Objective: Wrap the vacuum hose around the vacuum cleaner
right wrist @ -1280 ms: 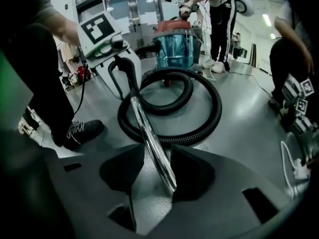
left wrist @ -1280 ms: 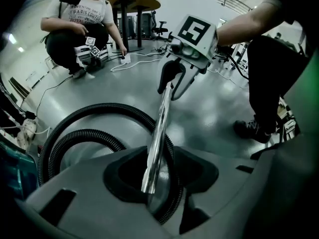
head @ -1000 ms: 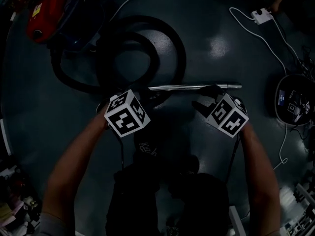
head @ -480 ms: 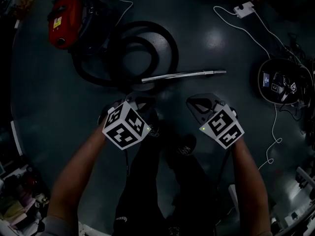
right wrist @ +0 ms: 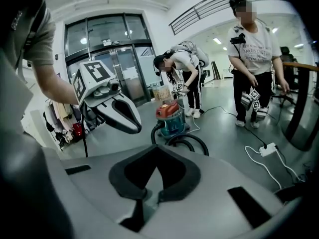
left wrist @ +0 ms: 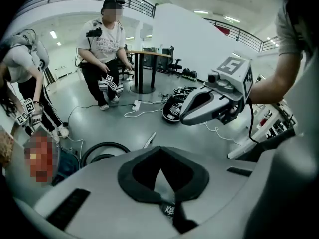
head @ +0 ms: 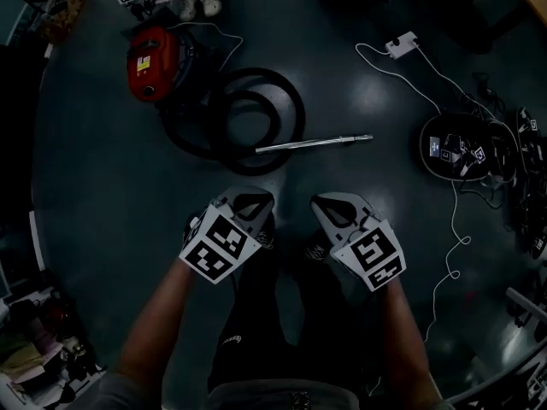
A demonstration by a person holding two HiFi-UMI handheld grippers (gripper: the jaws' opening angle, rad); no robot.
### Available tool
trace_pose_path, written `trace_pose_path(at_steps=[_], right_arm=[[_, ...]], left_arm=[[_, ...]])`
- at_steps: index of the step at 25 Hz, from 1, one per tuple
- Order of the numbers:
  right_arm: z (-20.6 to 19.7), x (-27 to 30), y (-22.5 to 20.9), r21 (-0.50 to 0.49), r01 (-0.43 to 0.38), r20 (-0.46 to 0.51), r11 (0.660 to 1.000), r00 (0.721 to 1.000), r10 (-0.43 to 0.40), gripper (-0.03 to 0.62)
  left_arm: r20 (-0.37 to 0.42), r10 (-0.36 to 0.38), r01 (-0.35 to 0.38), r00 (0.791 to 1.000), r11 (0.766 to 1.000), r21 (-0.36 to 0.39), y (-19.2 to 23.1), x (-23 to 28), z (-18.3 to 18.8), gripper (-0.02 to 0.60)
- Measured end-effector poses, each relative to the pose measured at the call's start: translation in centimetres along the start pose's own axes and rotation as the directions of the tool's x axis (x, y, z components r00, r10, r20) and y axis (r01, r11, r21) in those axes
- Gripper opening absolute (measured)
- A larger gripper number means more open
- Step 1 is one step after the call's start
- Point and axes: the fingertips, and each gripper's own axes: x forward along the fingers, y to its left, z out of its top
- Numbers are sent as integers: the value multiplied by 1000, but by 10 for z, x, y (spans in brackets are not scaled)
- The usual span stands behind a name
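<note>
Left gripper (head: 250,200) lower centre-left and right gripper (head: 335,203) lower centre-right both have jaws pressed together with nothing between them. Hose (head: 296,101) lies coiled on the floor at upper centre, beside the red vacuum cleaner (head: 154,62) at upper left. Metal tube (head: 312,143) lies at the coil's lower right edge.

floor (head: 102,195): glossy | wand (head: 314,143): shiny metal | hose (head: 256,73): matt, probably plastic

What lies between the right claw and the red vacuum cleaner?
In the head view, the metal wand and the coiled black hose lie between the right claw and the vacuum cleaner.
</note>
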Motion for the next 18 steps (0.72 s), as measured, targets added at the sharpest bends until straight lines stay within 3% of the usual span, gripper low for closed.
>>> trace_pose_path(at_steps=[6, 11, 18], right_arm=[[52, -57, 55, 58, 57, 66, 997, 996, -61, 5], [95, -93, 98, 119, 95, 110, 988, 988, -108, 5], [166, -129, 166, 123, 173, 226, 977, 954, -197, 5]], left_arm=[[89, 14, -12, 996, 1000, -26, -41, -76, 35, 8], [156, 7, -7, 988, 1000, -1, -59, -137, 57, 8], [306, -19, 11, 952, 1000, 28, -78, -233, 78, 8]])
